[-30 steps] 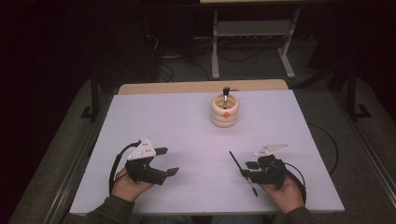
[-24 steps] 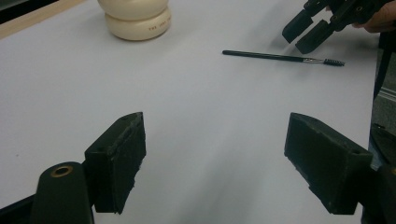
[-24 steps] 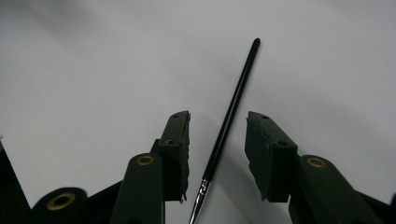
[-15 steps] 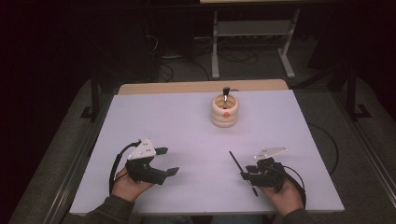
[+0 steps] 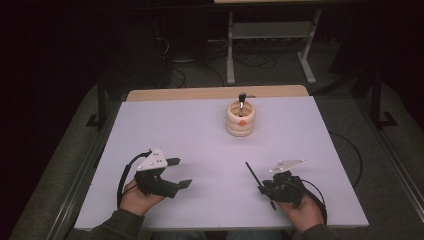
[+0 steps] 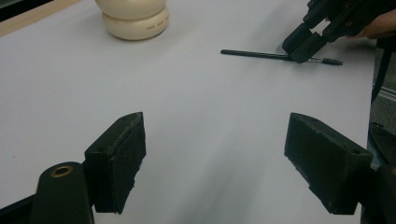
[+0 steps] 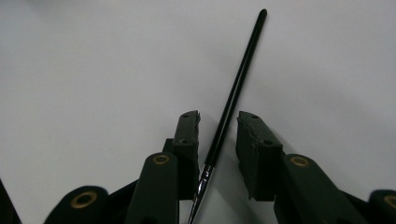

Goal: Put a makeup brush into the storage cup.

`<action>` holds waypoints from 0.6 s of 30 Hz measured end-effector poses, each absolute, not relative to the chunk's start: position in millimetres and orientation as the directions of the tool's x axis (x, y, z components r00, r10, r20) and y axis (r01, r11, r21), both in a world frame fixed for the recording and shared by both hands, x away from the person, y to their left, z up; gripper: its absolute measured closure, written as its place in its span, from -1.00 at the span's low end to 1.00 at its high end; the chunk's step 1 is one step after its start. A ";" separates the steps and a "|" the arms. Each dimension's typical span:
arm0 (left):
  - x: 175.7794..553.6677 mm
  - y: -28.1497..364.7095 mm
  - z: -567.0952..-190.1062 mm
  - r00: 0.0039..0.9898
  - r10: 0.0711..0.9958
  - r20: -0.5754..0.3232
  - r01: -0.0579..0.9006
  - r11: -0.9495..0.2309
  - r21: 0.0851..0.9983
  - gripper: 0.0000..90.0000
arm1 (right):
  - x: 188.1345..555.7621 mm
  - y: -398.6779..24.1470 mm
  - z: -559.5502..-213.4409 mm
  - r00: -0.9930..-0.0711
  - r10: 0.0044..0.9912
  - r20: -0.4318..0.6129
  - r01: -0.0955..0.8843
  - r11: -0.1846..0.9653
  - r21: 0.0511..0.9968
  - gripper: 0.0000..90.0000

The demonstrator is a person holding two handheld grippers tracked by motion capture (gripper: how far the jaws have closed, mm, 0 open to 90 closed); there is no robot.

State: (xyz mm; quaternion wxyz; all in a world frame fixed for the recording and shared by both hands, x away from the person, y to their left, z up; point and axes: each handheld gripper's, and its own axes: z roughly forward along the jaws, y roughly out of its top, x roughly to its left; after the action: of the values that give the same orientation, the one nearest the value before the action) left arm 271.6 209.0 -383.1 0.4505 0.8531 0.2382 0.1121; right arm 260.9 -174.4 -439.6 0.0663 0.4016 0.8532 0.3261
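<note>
**Right tool closing around the brush**

We see a thin black brush (image 7: pixel 232 100) lying flat on the white worktop (image 5: pixel 200 130), between the right tool's (image 7: pixel 218 122) jaws. They have just been closing but do not yet press it. Our left tool (image 6: pixel 215 140) rests wide open and empty, well apart. A cream holder (image 5: pixel 240 119) stands farther back.

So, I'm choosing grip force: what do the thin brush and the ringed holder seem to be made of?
The brush has a glossy black handle, probably lacquered wood or plastic, judging by its sheen, and a shiny metal-looking collar near the bristle end. The holder looks like pale, smooth stacked rings with a matte cream surface, perhaps unfinished wood or plastic; the pictures leave that open.
</note>
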 end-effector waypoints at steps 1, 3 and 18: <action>271.7 209.0 -383.2 0.862 0.507 -0.023 0.305 -0.481 0.822 -0.55 | 260.7 -173.8 -440.1 -0.670 0.729 0.139 0.639 0.471 0.607 0.55; 272.0 209.0 -383.2 0.862 0.506 -0.021 0.304 -0.483 0.821 -0.55 | 258.9 -172.0 -440.3 -0.670 0.734 0.112 0.629 0.480 0.612 0.60; 271.9 207.1 -383.2 0.865 0.502 -0.025 0.304 -0.482 0.822 -0.55 | 257.6 -169.7 -441.5 -0.653 0.753 0.080 0.625 0.476 0.618 0.89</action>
State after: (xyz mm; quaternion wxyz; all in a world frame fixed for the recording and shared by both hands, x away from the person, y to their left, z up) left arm 271.9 207.1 -383.2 0.4508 0.8539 0.2358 0.1097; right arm 257.6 -169.7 -441.5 0.1019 0.4041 0.8531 0.3140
